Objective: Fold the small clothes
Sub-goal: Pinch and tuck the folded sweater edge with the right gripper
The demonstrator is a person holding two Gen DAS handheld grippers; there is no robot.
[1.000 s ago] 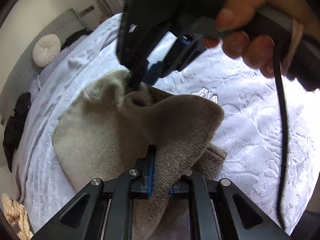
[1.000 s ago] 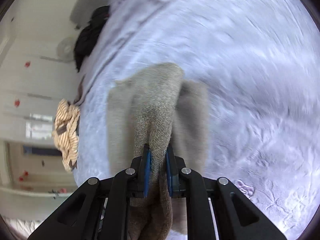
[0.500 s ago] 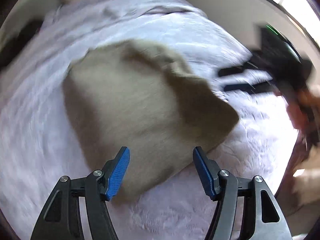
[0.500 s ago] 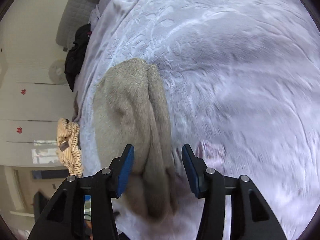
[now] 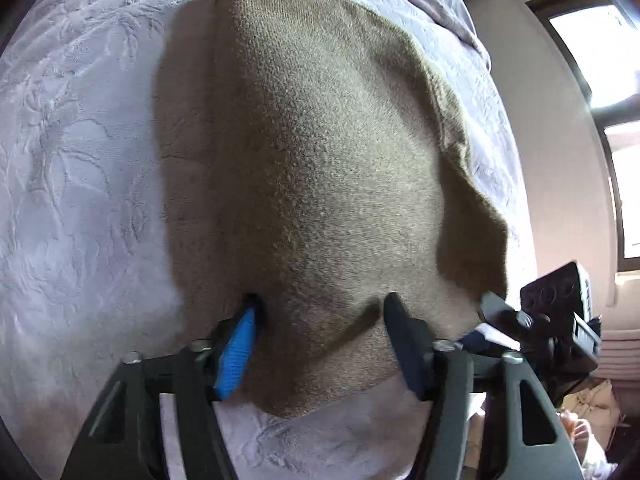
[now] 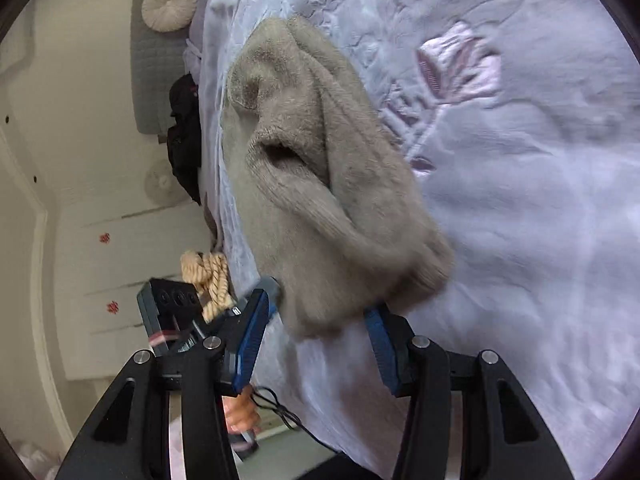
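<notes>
One beige knit garment (image 5: 320, 168) lies folded on the quilt (image 5: 80, 152). The left gripper (image 5: 320, 320), jaws closing, straddles its near edge without pinching. The right gripper (image 6: 320, 316), also closing, straddles the near end, not gripping.

Home bedroom: quilted bedspread (image 6: 520, 200), round cushion (image 6: 170, 4), padded headboard (image 6: 154, 68).

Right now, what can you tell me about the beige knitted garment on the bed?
The beige knitted garment looks like soft, fuzzy wool, folded over itself into a rough bundle with a ribbed hem gaping on top. It lies on the pale embossed bedspread. Its near end sits between the blue pads of the left tool and the right tool, whose jaws are closing; neither visibly pinches it yet.
</notes>
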